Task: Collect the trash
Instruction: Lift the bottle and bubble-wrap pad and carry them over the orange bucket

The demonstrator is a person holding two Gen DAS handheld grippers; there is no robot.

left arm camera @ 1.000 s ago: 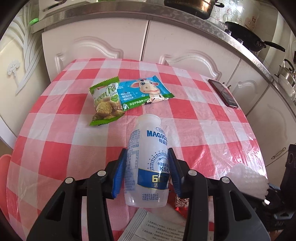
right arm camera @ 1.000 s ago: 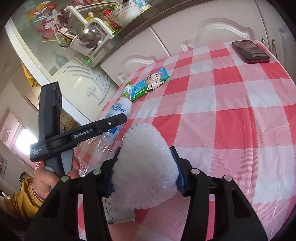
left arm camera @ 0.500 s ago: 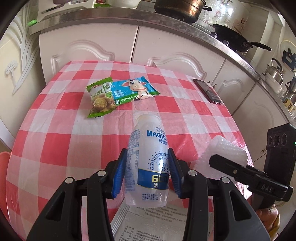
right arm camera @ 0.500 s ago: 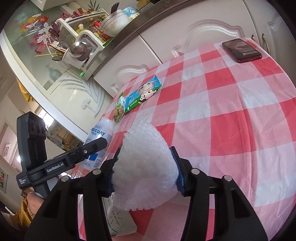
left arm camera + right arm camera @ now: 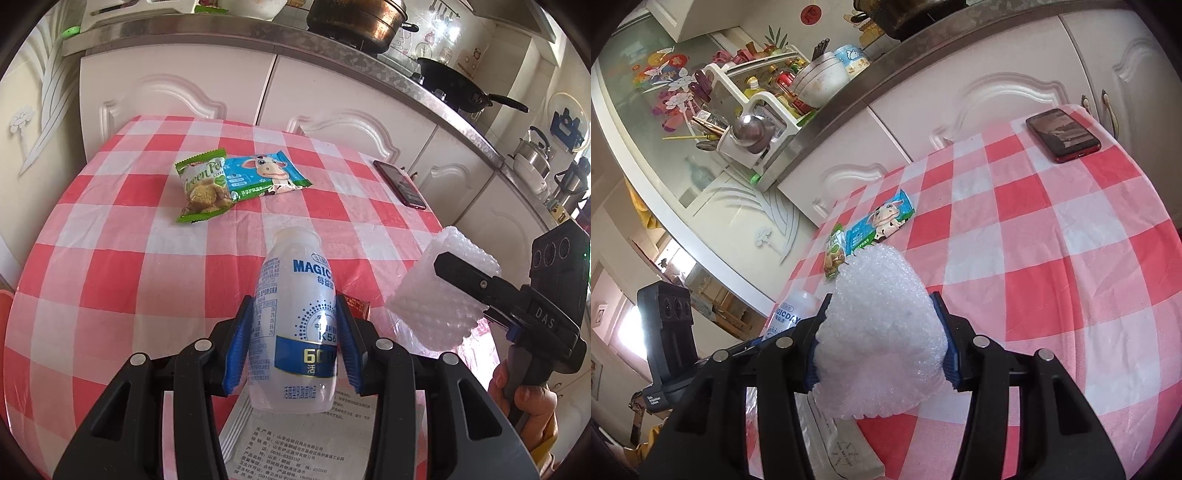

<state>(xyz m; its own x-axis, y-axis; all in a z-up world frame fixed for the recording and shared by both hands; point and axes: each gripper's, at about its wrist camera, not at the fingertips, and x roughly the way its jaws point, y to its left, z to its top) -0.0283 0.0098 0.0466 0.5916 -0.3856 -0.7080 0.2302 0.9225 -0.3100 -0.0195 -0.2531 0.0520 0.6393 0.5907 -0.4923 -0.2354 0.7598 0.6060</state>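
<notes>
I am holding a white plastic bottle (image 5: 295,325) with blue print in the left gripper (image 5: 293,343), blue pads clamped on its lower body, neck pointing away over the table (image 5: 110,258). The right gripper (image 5: 881,343) is squeezing a crumpled wad of bubble wrap (image 5: 882,332) between its pads, raised off the cloth near the table's right edge. A green snack packet (image 5: 203,186) and a blue cow-print packet (image 5: 264,177) are lying overlapped toward the far side, with bare checked cloth between them and the bottle. A dark phone (image 5: 399,184) is sitting at the far right edge. White cabinets (image 5: 177,88) are standing close behind the table. Printed paper (image 5: 295,443) is showing beneath the left gripper.
</notes>
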